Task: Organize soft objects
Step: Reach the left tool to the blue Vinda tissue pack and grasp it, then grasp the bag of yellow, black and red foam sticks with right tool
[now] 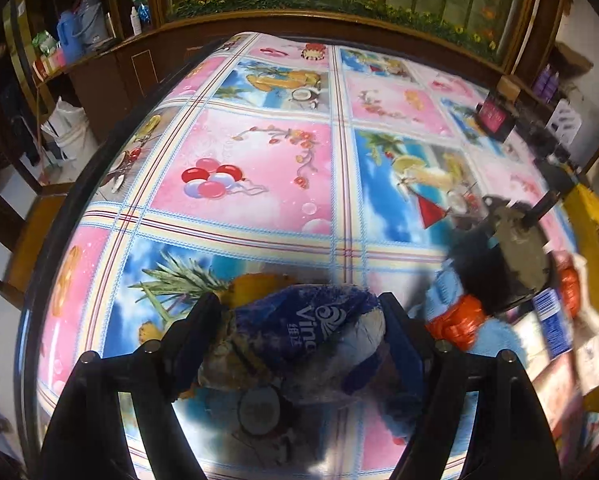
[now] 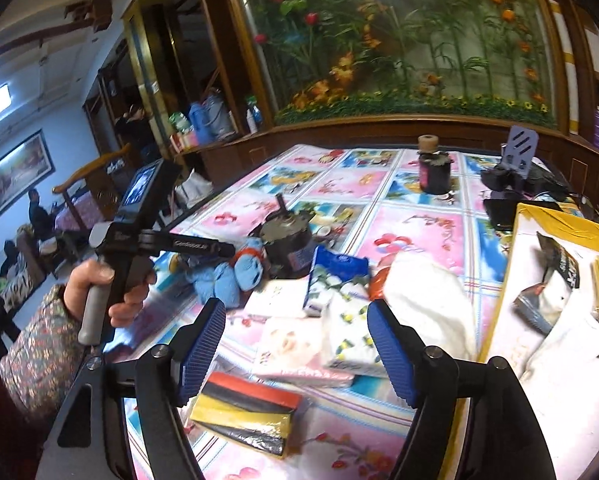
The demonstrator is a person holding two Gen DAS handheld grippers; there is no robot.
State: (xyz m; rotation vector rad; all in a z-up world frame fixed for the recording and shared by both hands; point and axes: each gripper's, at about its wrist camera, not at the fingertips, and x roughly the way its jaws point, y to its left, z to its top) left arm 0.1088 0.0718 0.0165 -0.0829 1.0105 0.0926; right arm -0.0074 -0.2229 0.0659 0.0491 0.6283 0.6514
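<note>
A crumpled dark blue tissue pack [image 1: 311,320] lies on the patterned tablecloth [image 1: 259,184] between the black fingers of my left gripper [image 1: 299,304]. The jaws stand beside it and do not visibly squeeze it. My right gripper [image 2: 299,348] is open, with nothing between its blue pads [image 2: 203,344]. Just beyond it lie a pink tissue pack [image 2: 299,344], a white floral pack [image 2: 351,344] and a blue pack [image 2: 335,276]. A blue plush toy [image 2: 239,276] with an orange scarf sits further left. White cloth [image 2: 427,304] lies to the right.
A dark lidded jar [image 2: 287,240] stands behind the plush. A yellow-edged box [image 2: 527,240] holding white items sits at the right. A red, black and yellow pack [image 2: 247,412] lies near. A corked bottle [image 2: 433,168] and phone stand [image 2: 519,152] are at the back. A hand [image 2: 99,292] grips the left handle.
</note>
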